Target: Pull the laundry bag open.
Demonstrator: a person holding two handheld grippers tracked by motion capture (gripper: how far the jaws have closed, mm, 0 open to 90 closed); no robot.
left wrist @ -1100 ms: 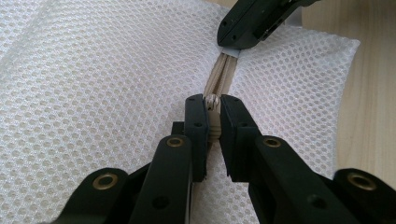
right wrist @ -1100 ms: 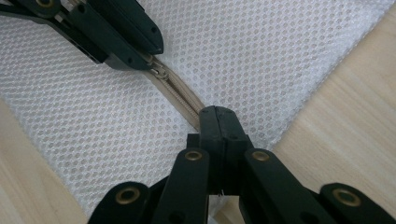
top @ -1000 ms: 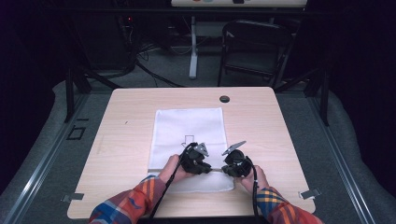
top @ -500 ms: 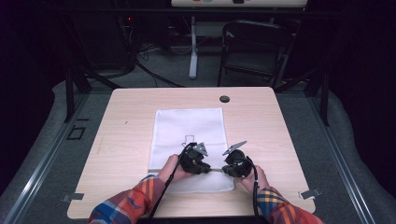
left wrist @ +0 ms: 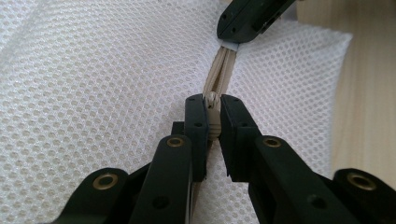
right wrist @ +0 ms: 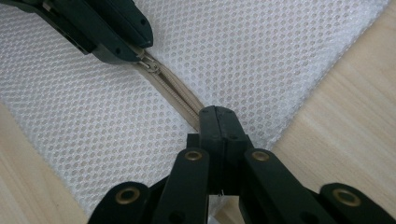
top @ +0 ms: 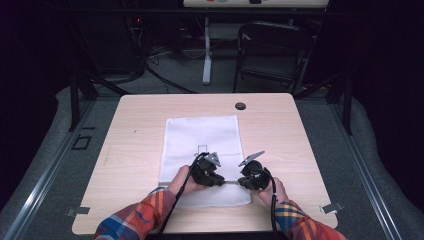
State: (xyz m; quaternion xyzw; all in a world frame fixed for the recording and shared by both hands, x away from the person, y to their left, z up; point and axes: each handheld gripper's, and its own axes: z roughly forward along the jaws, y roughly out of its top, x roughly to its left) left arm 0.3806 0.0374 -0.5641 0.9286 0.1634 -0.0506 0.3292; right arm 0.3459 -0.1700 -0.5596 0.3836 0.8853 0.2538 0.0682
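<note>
Left gripper (left wrist: 212, 116) clamped on zipper pull (left wrist: 213, 114), right gripper (right wrist: 217, 122) pinching zipper tape (right wrist: 175, 95) of mesh bag (top: 200, 137)

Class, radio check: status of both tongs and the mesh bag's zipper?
Left tongs shut on zipper pull. Right tongs shut on zipper tape. Mesh bag flat. Nothing in the way.

Both forearms come in low over the mesh bag (top: 202, 137), left gripper (left wrist: 213, 116) pinched on its zipper pull (left wrist: 213, 122), right gripper (right wrist: 218, 122) clamped tight on the zipper's end, tips facing each other.
</note>
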